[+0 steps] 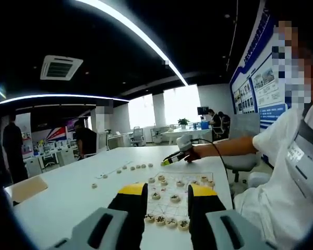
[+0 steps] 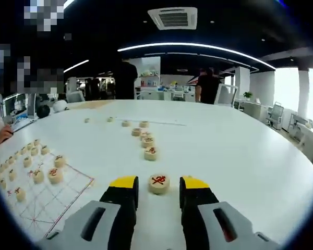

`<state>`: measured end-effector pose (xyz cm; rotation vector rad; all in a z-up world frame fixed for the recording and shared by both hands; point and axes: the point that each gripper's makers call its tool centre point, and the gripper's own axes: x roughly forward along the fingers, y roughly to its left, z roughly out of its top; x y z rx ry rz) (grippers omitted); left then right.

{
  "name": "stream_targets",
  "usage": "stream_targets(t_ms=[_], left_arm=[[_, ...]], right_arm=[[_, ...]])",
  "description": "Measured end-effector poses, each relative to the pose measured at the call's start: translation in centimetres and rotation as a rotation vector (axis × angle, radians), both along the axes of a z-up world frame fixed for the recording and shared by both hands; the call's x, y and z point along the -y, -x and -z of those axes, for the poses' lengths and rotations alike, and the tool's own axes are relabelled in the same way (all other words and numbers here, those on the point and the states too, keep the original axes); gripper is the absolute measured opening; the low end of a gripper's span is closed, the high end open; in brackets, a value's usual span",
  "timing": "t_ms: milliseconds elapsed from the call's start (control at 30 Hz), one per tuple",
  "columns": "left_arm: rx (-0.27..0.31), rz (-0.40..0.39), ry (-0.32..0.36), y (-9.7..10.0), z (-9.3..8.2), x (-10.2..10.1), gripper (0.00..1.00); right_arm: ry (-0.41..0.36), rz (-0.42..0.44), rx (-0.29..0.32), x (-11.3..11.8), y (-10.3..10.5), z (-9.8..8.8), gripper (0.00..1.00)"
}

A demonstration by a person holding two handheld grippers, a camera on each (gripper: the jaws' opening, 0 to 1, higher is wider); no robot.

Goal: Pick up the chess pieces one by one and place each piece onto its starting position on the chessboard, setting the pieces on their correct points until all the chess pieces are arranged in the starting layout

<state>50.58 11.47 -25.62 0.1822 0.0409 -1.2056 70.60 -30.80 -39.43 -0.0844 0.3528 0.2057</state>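
Jaws on my right gripper (image 2: 158,191) stand spread, a red-marked piece (image 2: 159,183) lying on the white table (image 2: 240,156) between the tips, not pinched yet. Left gripper (image 1: 167,196) hovers w/ jaws apart, nothing in them, above the chessboard (image 1: 190,179), partly filled. Loose pieces (image 2: 146,139) trail beyond. Step looks like pickup: next I'd close on it, lift, carry to the board's red side.

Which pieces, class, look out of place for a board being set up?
A loose string of round chess pieces lies on the bare white table, off the chessboard. One red-marked piece sits between the right gripper's open jaws. Nothing looks damaged or spilled.
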Motion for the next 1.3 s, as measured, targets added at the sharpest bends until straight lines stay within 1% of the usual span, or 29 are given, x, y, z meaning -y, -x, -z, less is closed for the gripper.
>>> stream_targets(t_ms=[67, 133, 167, 233, 333, 433, 500, 600, 667, 733, 833, 900, 967, 1000, 1067, 1167, 1233, 1267, 1300], left_arm=[[0.000, 0.001, 0.000, 0.0, 0.0, 0.0, 0.32], [0.000, 0.001, 0.000, 0.1, 0.0, 0.0, 0.32], [-0.001, 0.000, 0.000, 0.1, 0.0, 0.0, 0.32], [-0.002, -0.001, 0.000, 0.0, 0.0, 0.0, 0.32], [-0.002, -0.002, 0.001, 0.0, 0.0, 0.0, 0.32], [-0.003, -0.001, -0.001, 0.0, 0.1, 0.1, 0.32], [-0.002, 0.002, -0.002, 0.1, 0.1, 0.2, 0.32], [-0.001, 0.001, 0.001, 0.2, 0.1, 0.1, 0.32], [-0.001, -0.003, 0.002, 0.1, 0.1, 0.1, 0.32], [-0.001, -0.003, 0.001, 0.1, 0.1, 0.0, 0.32], [-0.002, -0.003, 0.001, 0.2, 0.1, 0.1, 0.32], [-0.002, -0.002, 0.001, 0.2, 0.1, 0.1, 0.32], [-0.002, -0.002, -0.001, 0.1, 0.1, 0.1, 0.32], [-0.002, -0.002, -0.002, 0.1, 0.2, 0.1, 0.32], [-0.003, -0.002, -0.003, 0.1, 0.2, 0.2, 0.32], [-0.003, -0.001, -0.003, 0.1, 0.2, 0.2, 0.32], [-0.003, -0.001, -0.003, 0.1, 0.2, 0.2, 0.32], [-0.003, 0.000, -0.004, 0.1, 0.2, 0.2, 0.32], [-0.002, 0.000, -0.004, 0.1, 0.2, 0.1, 0.32]], right_arm=[[-0.001, 0.009, 0.008, 0.5, -0.3, -0.1, 0.32], [-0.004, 0.021, 0.032, 1.2, -1.0, -0.2, 0.32], [0.004, 0.019, 0.035, 1.2, -1.0, -0.1, 0.32], [0.007, 0.010, 0.031, 1.0, -0.9, 0.2, 0.32], [0.001, 0.013, 0.029, 1.4, -0.9, 0.3, 0.32], [0.004, 0.015, 0.028, 1.5, -0.8, 0.4, 0.29], [0.010, -0.001, 0.028, 1.1, -0.6, 0.4, 0.23], [0.059, -0.021, 0.031, 0.5, -0.5, 0.6, 0.19], [0.067, -0.024, 0.037, -0.1, -0.4, 0.6, 0.19], [0.072, -0.021, 0.052, 0.5, -0.4, 0.4, 0.19], [0.053, -0.010, 0.089, 0.5, -0.3, -0.3, 0.19], [0.055, -0.006, 0.111, 0.3, -0.3, -0.7, 0.19], [0.061, 0.003, 0.146, 0.1, -0.4, -1.2, 0.19], [0.060, 0.003, 0.155, 0.0, -0.4, -1.4, 0.19], [0.038, -0.014, 0.197, -1.0, -0.5, -2.1, 0.19], [0.019, -0.046, 0.219, -2.2, -0.6, -2.6, 0.19], [0.000, -0.116, 0.209, -3.9, -0.6, -2.5, 0.19], [-0.006, -0.133, 0.202, -4.3, -0.5, -2.4, 0.19], [-0.033, -0.170, 0.182, -5.2, -0.4, -2.2, 0.19]])
